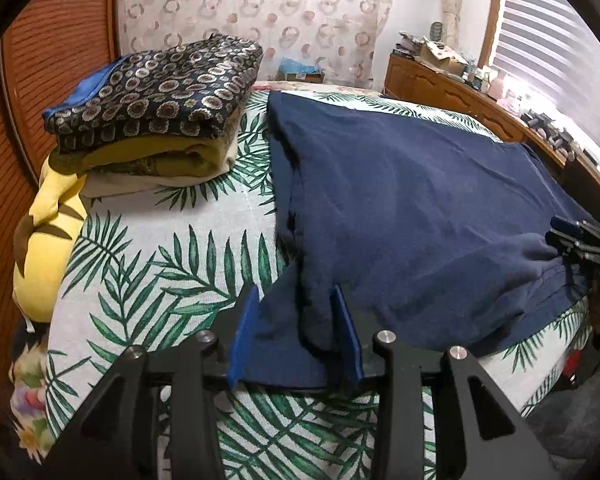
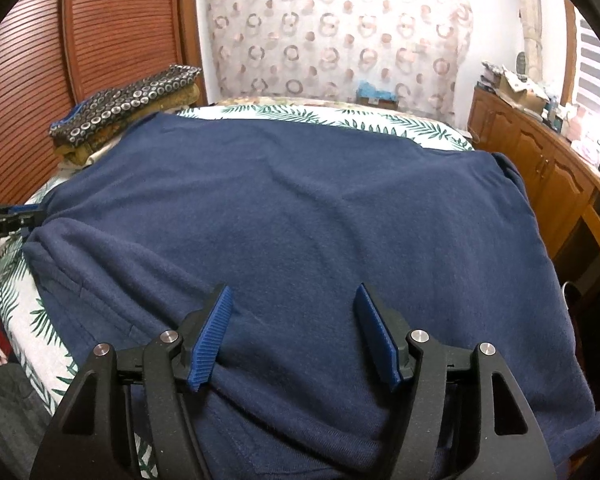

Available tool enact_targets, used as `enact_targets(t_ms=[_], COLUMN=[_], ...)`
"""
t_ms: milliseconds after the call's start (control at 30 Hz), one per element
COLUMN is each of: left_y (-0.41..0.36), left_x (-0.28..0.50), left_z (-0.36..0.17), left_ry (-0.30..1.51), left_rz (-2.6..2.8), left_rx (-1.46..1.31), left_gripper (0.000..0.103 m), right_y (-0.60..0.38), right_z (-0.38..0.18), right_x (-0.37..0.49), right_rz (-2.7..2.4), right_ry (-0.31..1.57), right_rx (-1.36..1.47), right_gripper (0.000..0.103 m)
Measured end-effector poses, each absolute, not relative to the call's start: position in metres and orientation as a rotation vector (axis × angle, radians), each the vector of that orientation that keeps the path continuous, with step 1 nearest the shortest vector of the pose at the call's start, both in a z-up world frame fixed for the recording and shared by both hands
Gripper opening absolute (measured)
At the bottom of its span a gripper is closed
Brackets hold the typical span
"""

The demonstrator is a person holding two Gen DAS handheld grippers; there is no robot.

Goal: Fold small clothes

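A navy blue garment lies spread flat on the palm-leaf bedsheet; it fills the right wrist view. My left gripper is open, with the garment's near corner lying between its blue pads. My right gripper is open and rests over the garment's near edge, cloth between its pads. In the left wrist view the right gripper shows at the garment's right edge. The left gripper shows at the far left of the right wrist view.
A stack of folded clothes with a dark ring-patterned piece on top sits at the back left of the bed. A yellow cloth hangs off the left edge. A wooden dresser with clutter stands to the right. A wooden slatted door is at left.
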State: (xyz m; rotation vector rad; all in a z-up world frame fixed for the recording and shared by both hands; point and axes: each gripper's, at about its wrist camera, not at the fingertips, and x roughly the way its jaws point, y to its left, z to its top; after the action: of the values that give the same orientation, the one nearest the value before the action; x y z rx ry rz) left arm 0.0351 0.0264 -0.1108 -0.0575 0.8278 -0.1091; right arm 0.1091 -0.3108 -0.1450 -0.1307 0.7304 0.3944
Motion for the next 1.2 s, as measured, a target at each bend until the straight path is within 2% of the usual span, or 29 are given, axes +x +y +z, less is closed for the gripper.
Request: enact_targets(t_ms=[133, 200, 267, 367, 800, 1200], left_y=[0.030, 0.032, 0.033, 0.031, -0.009, -0.102], left_x=[0.037, 0.036, 0.037, 0.038, 0.050, 0.084], left_z=[-0.110, -0.110, -0.109, -0.106, -0.031, 0.040], left_ry=[0.832, 0.831, 0.835, 0.826, 0.614, 0.488], left_rz=[-0.133, -0.154, -0.194, -0.222, -0.389, -0.597], left_rx=[-0.062, -0.065, -0.088, -0.098, -0.132, -0.043], left_gripper=[0.036, 0.028, 0.011, 0.005, 0.004, 0.004], right_y=[-0.313, -0.313, -0.314, -0.314, -0.318, -0.370], right_z=[-0.145, -0.145, -0.145, -0.145, -0.139, -0.101], right_x=[0.110, 0.110, 0.110, 0.110, 0.109, 0.098], right_rz=[0.391, 0.390, 0.389, 0.389, 0.381, 0.285], right_ry=[0.729, 0.729, 0.729, 0.728, 0.738, 0.648], right_rx=[-0.113, -0.116, -0.120, -0.121, -0.123, -0.069], right_gripper=[0.066, 0.066, 0.066, 0.066, 0.066, 0.066])
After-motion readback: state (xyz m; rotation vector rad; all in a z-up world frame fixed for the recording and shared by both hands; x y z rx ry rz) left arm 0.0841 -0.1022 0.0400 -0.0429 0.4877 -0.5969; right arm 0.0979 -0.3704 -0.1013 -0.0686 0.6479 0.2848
